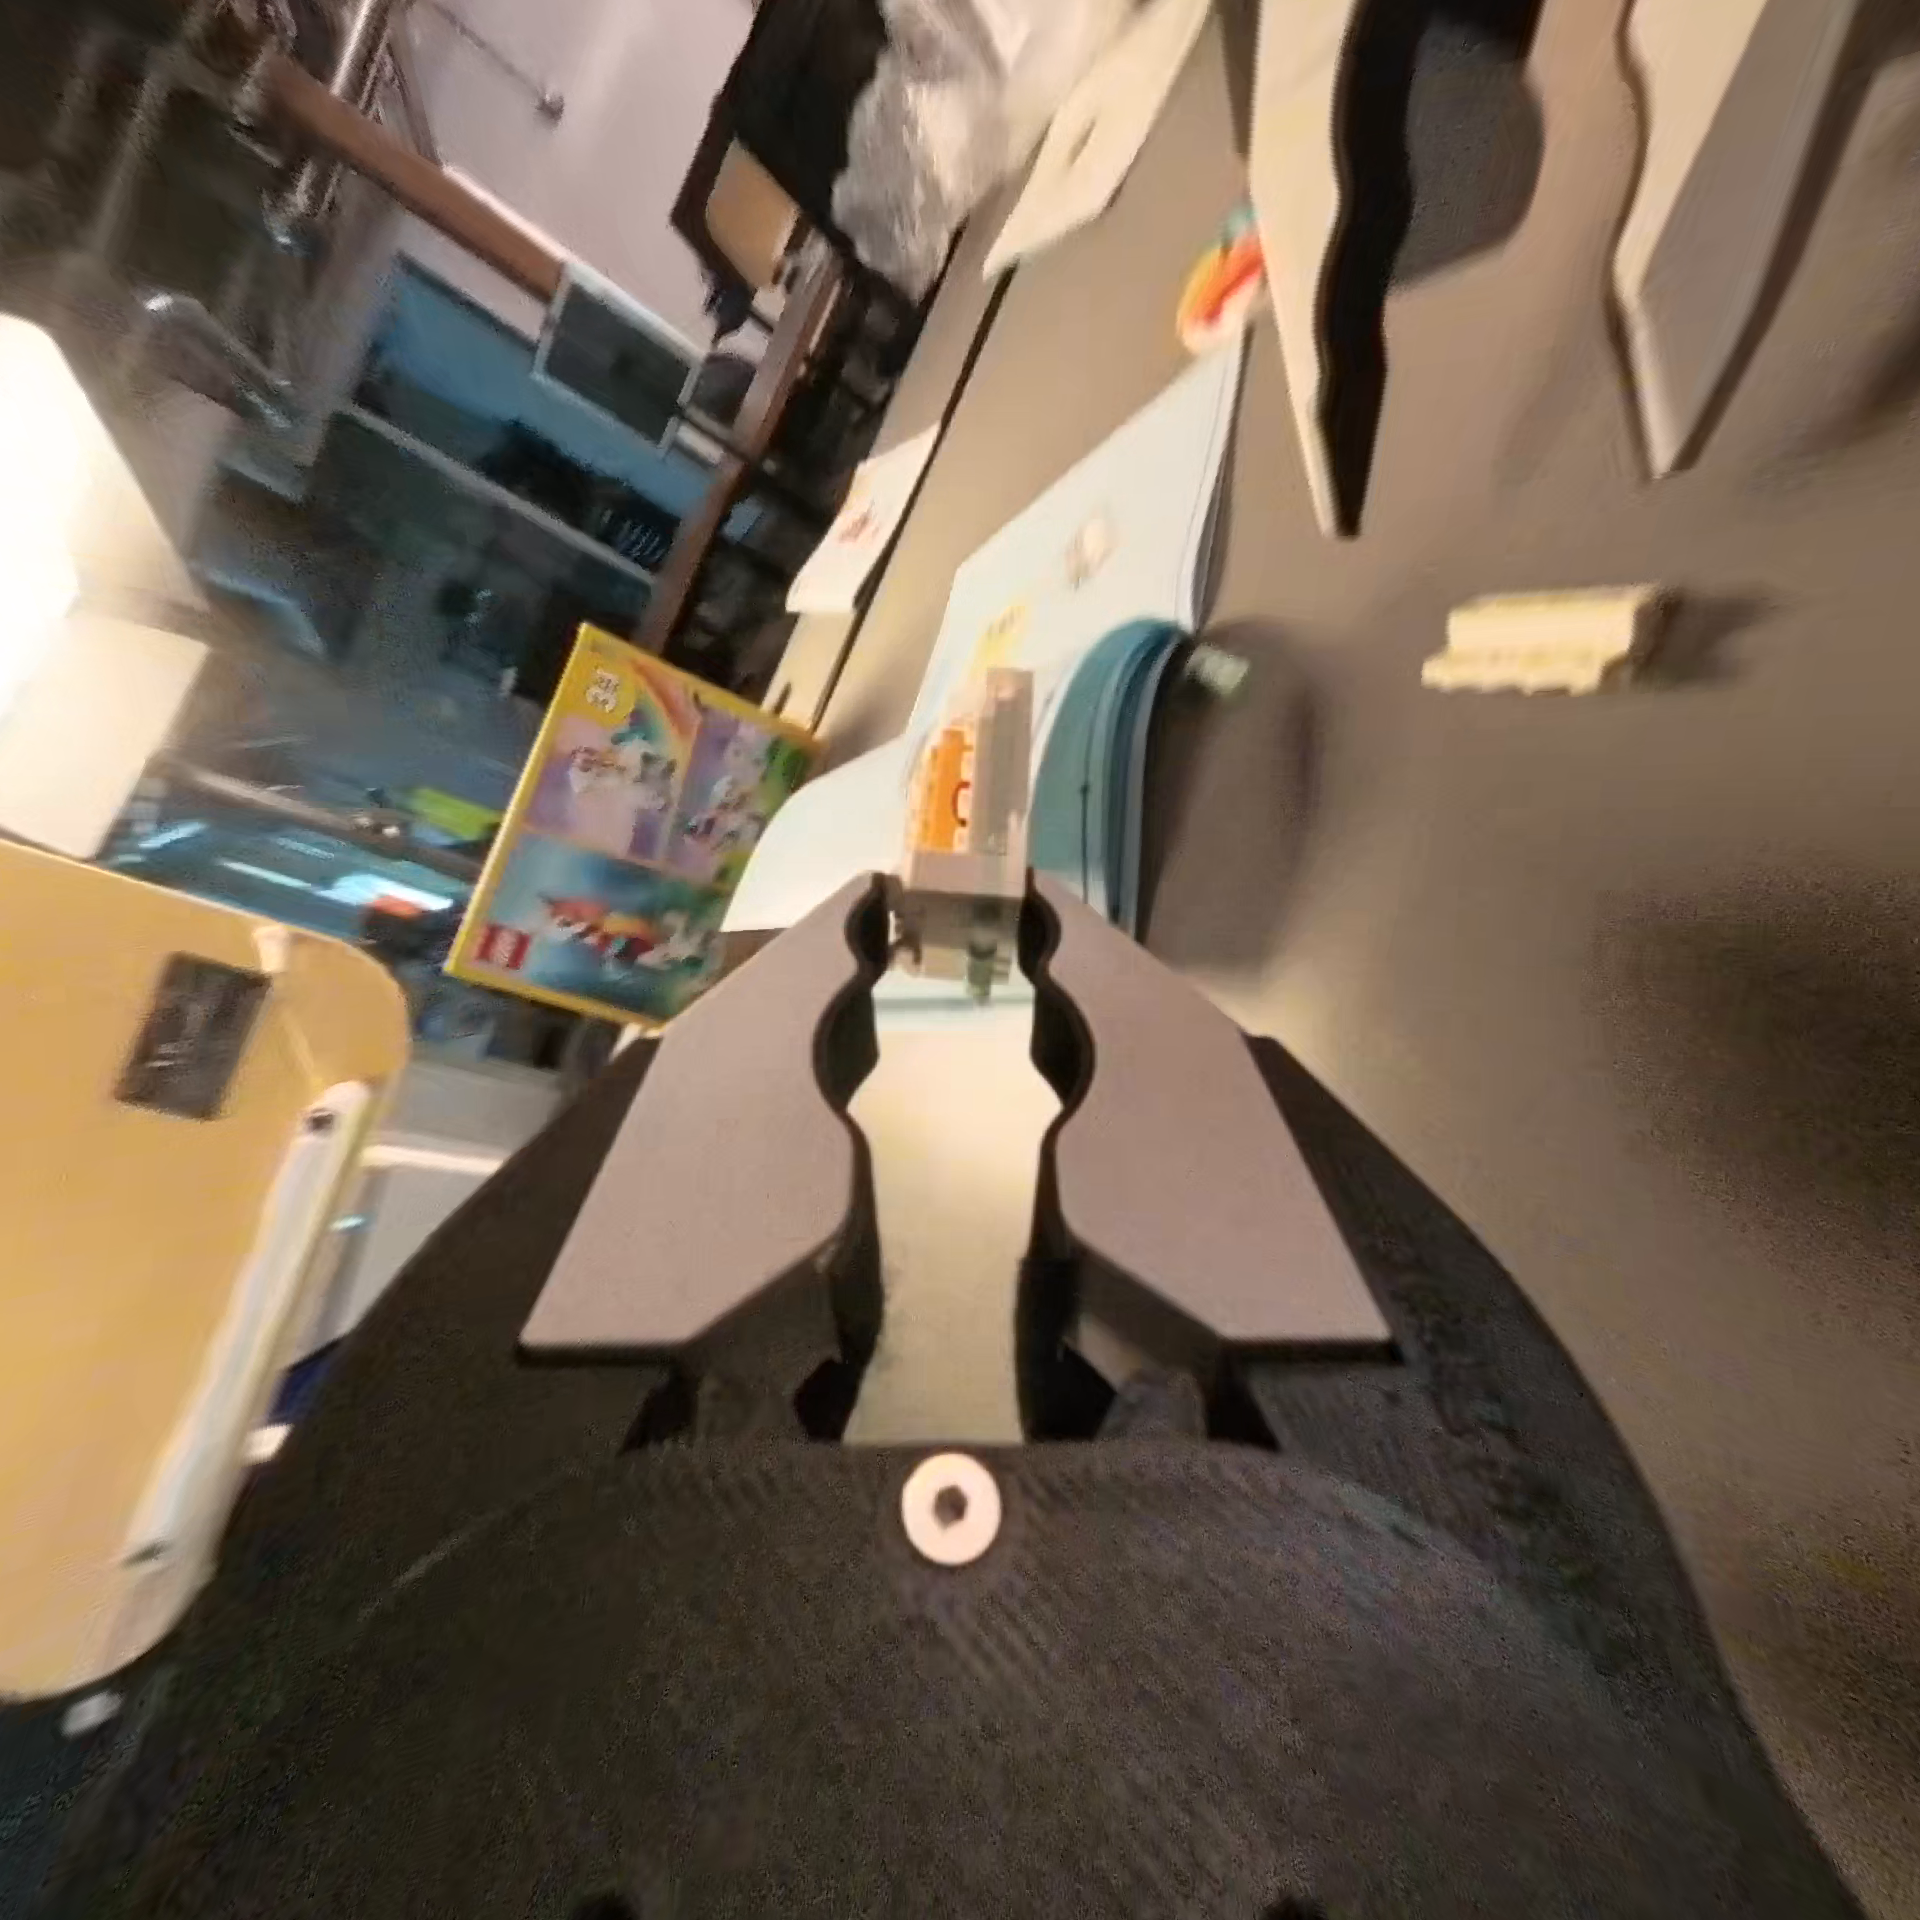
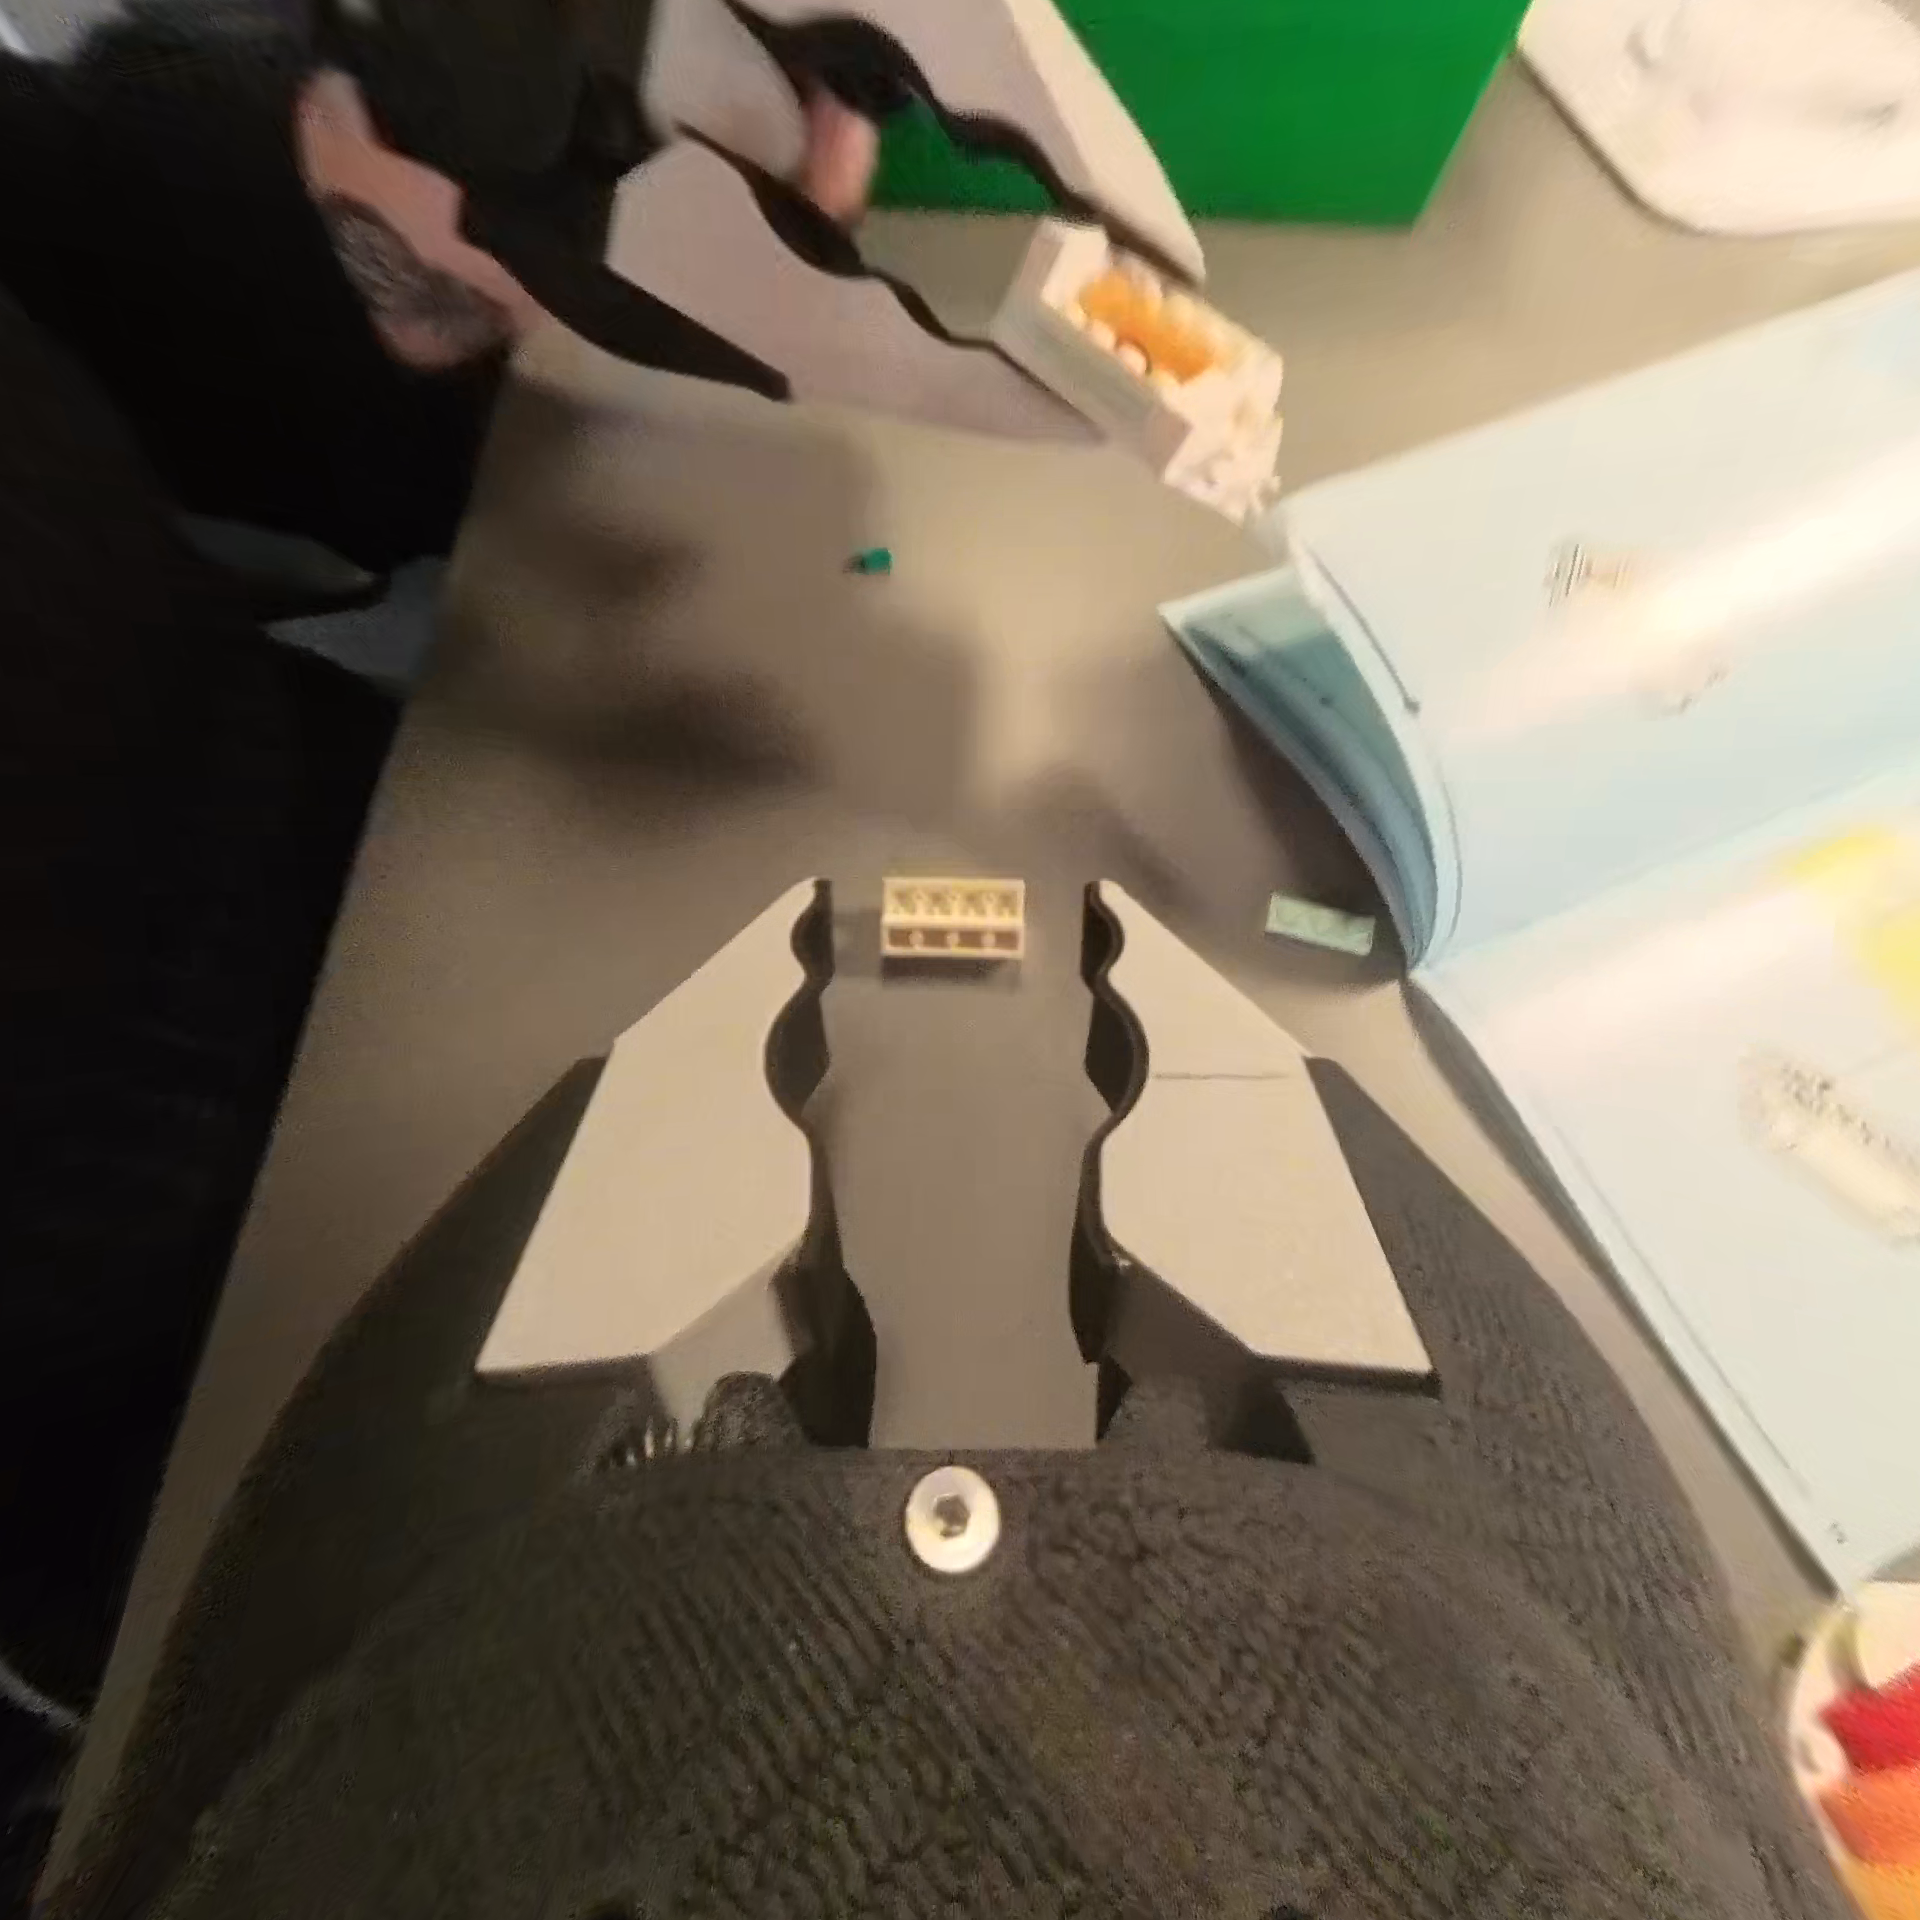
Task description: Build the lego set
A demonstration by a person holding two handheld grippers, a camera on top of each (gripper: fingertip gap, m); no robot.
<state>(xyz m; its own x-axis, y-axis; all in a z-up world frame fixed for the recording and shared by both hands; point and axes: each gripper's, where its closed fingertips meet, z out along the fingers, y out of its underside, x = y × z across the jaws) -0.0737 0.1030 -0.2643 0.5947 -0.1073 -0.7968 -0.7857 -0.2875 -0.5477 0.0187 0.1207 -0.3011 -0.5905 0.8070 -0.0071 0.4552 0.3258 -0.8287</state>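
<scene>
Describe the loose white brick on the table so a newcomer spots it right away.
Start at the open booklet on the grey table. Left of its near corner, between the right gripper fingertips, lies the white brick. Unlike the flat green tile beside it, it is taller and lies on its side.

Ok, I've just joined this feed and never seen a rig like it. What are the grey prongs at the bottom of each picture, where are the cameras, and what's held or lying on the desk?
No robot arm here: a person holds one two-finger tool in each hand, each with a camera looking forward along its fingers. The grey prongs are those fingers.

The left wrist view shows the left tool shut on a small white and orange lego assembly. The right wrist view shows the same tool from across the desk, with that assembly at its tip.

The right tool is open and holds nothing. A white brick lies on the grey desk between its fingertips.

Also on the desk: an open instruction booklet, a small pale green piece beside it, a tiny green piece, and the set's box standing farther back.
</scene>
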